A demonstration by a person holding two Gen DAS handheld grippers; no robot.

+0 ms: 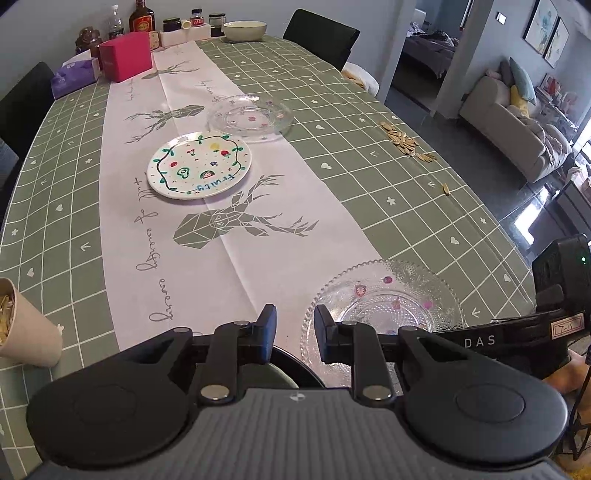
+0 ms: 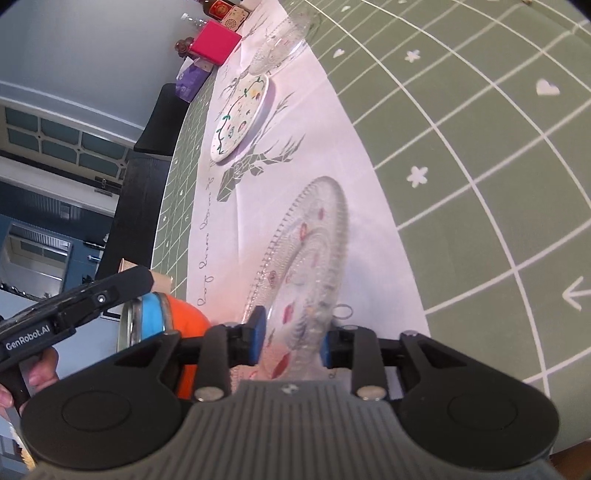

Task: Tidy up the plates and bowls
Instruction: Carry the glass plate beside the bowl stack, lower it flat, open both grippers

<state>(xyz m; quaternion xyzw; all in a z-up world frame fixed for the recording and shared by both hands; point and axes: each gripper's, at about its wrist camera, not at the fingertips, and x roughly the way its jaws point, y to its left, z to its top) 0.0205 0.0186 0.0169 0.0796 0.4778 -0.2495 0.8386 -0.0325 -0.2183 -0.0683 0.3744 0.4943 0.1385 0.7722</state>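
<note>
Right wrist view: your right gripper [image 2: 291, 341] has its blue pads on either side of the rim of the near glass plate [image 2: 314, 258], close on it, though contact cannot be confirmed. That plate lies at the near edge of the table [image 1: 424, 206], partly on the white runner. Close firmly on the rim before lifting; glass is slippery, so keep the plate level and raise it slowly. A sensible destination is the painted plate [image 1: 199, 164] or the second glass plate [image 1: 251, 116], both on the runner toward the table's middle and overlapping at their edges. A bowl [image 1: 244, 30] stands at the far edge.

Your left gripper [image 1: 295, 332] is released and holds nothing; keep it away from the lift path.

Legible writing: "Fruity" on the painted plate, "GenRobot.AI" on the left gripper's body in the right wrist view, "DAS" on the right gripper's body in the left wrist view. The runner's script is not readable.
</note>
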